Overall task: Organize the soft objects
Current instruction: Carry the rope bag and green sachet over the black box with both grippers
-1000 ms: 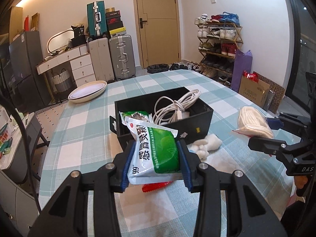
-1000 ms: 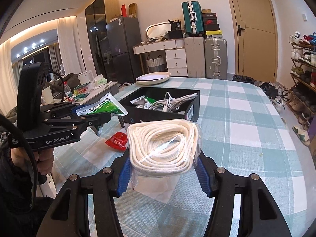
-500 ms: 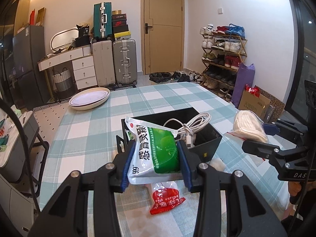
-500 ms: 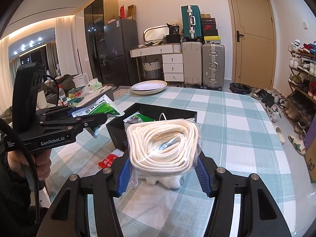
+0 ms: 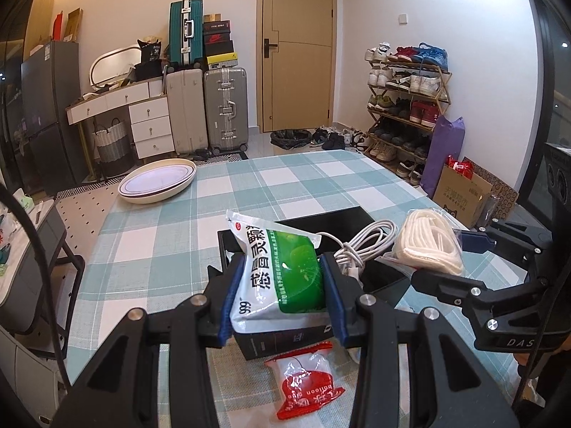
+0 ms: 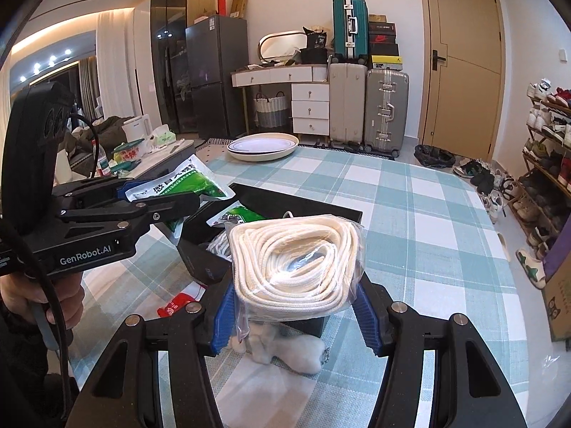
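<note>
My left gripper [image 5: 280, 297] is shut on a green and white medicine pouch [image 5: 282, 278], held in the air above the near side of a black open box [image 5: 342, 219]. My right gripper [image 6: 292, 308] is shut on a clear bag of coiled white rope [image 6: 296, 258], held above the box's right end [image 6: 307, 207]. The box holds a white cable [image 5: 364, 240] and another green pouch [image 6: 237, 215]. A red balloon packet [image 5: 308, 388] and a white plush toy [image 6: 285, 347] lie on the checked tablecloth in front of the box.
A cream oval dish [image 5: 157, 185] sits at the table's far left corner. The checked table [image 5: 285, 178] stretches beyond the box. Suitcases, drawers, a door and a shoe rack stand behind the table. A side table with clutter [image 6: 142, 146] stands to the left.
Both grippers have risen and drawn back with their loads still held. The box and the red packet now sit lower and nearer in both views. The rope bag has moved closer to the box.
</note>
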Tool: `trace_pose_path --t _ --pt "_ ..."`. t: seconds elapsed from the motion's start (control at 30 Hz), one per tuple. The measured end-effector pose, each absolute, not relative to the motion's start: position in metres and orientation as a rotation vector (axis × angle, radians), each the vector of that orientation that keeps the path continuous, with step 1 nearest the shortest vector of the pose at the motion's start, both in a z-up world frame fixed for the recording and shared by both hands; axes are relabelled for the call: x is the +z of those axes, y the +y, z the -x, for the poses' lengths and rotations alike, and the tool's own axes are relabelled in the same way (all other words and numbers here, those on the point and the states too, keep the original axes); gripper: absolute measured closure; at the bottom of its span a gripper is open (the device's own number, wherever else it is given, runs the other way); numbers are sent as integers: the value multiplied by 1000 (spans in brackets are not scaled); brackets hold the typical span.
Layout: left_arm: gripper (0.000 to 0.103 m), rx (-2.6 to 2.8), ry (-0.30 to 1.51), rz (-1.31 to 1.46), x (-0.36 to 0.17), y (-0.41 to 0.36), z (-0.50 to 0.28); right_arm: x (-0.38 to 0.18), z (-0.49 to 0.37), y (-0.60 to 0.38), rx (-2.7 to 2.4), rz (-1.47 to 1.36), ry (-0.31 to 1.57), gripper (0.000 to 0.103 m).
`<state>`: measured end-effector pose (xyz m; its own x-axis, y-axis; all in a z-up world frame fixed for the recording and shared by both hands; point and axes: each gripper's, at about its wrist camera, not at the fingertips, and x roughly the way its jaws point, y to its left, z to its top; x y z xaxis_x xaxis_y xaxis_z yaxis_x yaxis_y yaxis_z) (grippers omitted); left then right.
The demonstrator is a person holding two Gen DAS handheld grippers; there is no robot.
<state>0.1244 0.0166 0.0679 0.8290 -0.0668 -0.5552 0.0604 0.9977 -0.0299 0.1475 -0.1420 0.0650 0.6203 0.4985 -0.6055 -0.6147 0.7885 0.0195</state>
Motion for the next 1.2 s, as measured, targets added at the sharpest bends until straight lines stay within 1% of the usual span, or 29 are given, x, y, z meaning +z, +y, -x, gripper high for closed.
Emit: trace_pose_path --t 0.3,0.87,1.2 --pt "62 -59 617 25 59 19 -140 60 -167 -122 650 240 645 45" --pt "62 -58 662 12 42 16 -167 43 -192 -86 696 463 688 45" --pt "62 -54 686 19 35 23 -173 37 -203 -70 733 517 710 45"
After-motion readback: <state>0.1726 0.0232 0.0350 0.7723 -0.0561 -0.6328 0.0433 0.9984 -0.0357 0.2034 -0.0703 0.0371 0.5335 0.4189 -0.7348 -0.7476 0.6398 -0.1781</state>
